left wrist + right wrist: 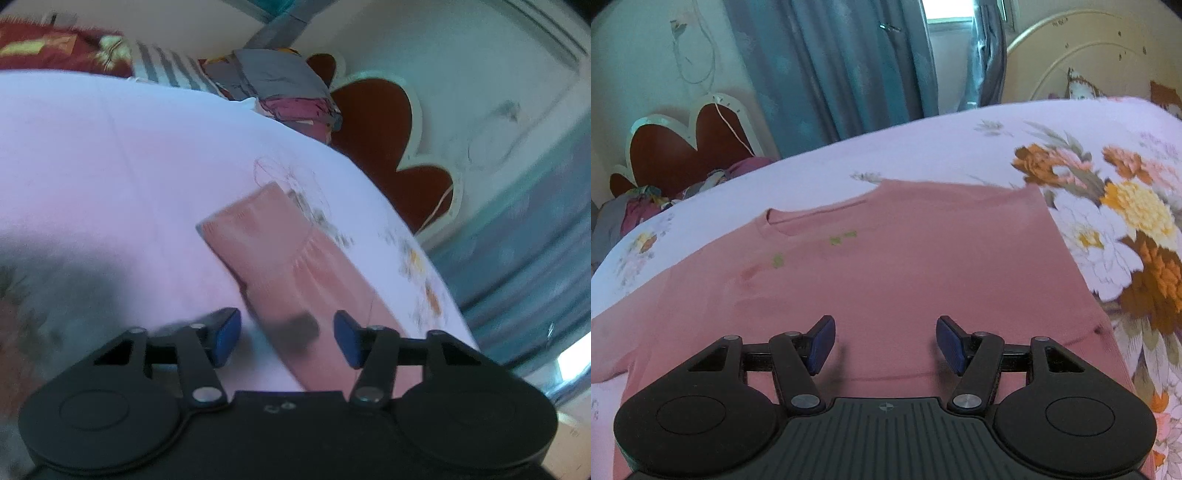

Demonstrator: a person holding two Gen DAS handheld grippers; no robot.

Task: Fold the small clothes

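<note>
A small pink shirt [905, 273] lies flat on the floral bedsheet [960, 147], neckline toward the far left, with small green marks on its chest. My right gripper [885, 341] hovers open and empty just above the shirt's near part. In the left wrist view, a pink sleeve or side of the shirt [295, 266] runs diagonally across the pale sheet [110, 166]. My left gripper [287, 338] is open above its near end, holding nothing. That view is blurred.
A pile of folded clothes [266, 85] and a striped cloth [166, 66] sit at the bed's far edge. A red and white flower-shaped headboard [373, 122] stands behind; it also shows in the right wrist view [683, 147]. Blue curtains [831, 74] hang beyond.
</note>
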